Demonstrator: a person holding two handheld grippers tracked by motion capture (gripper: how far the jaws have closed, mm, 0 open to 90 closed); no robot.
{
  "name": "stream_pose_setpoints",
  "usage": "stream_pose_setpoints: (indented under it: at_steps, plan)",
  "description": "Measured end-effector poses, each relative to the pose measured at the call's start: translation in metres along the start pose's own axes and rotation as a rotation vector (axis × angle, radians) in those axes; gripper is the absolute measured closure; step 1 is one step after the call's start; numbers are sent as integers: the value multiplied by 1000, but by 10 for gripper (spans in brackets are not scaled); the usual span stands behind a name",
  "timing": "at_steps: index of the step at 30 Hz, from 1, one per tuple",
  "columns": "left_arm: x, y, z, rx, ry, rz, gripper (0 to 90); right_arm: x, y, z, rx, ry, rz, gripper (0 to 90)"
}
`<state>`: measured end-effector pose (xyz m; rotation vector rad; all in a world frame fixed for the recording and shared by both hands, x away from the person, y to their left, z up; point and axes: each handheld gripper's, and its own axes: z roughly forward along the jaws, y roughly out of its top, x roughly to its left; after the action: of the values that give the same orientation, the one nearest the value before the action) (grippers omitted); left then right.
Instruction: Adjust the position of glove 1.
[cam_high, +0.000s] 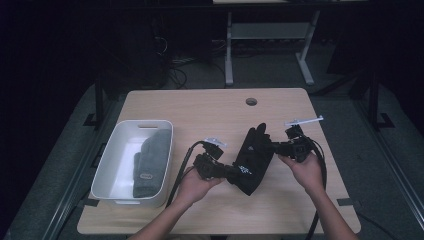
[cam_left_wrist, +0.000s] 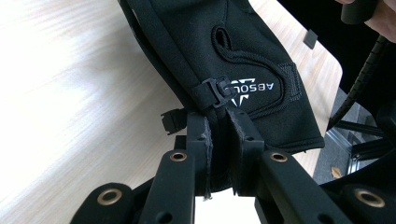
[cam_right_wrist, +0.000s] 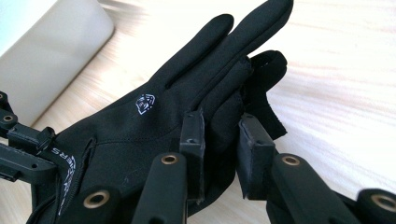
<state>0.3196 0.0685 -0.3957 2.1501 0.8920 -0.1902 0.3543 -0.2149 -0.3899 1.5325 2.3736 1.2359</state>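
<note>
Black glove (cam_high: 254, 159) hangs stretched between your two grippers, lifted just above the wooden table (cam_high: 200, 110), right of the middle. Your left gripper (cam_high: 231, 172) has its jaws closed tight on the cuff end, beside the small buckle strap (cam_left_wrist: 215, 88) and the white lettering; in the left gripper view the fabric is pinched flat between the pads. Your right gripper (cam_high: 278, 147) has its jaws clamped narrow on the side of the glove near the finger end, with a fold of cloth between them. The glove's fingers point away from you. To your left sits a white tub (cam_high: 111, 155) at the table edge, with a grey glove (cam_high: 150, 162) lying inside it
</note>
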Motion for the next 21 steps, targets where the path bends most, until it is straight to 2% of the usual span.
stream_pose_setpoints:
  at_steps: [10,21]
  plan:
    - [4,-1,-23,-24,-6,-11,801,15,18,1,-12,30,-24,742]
    - [5,-1,-49,-48,9,7,801,32,34,1,-29,62,-51,742]
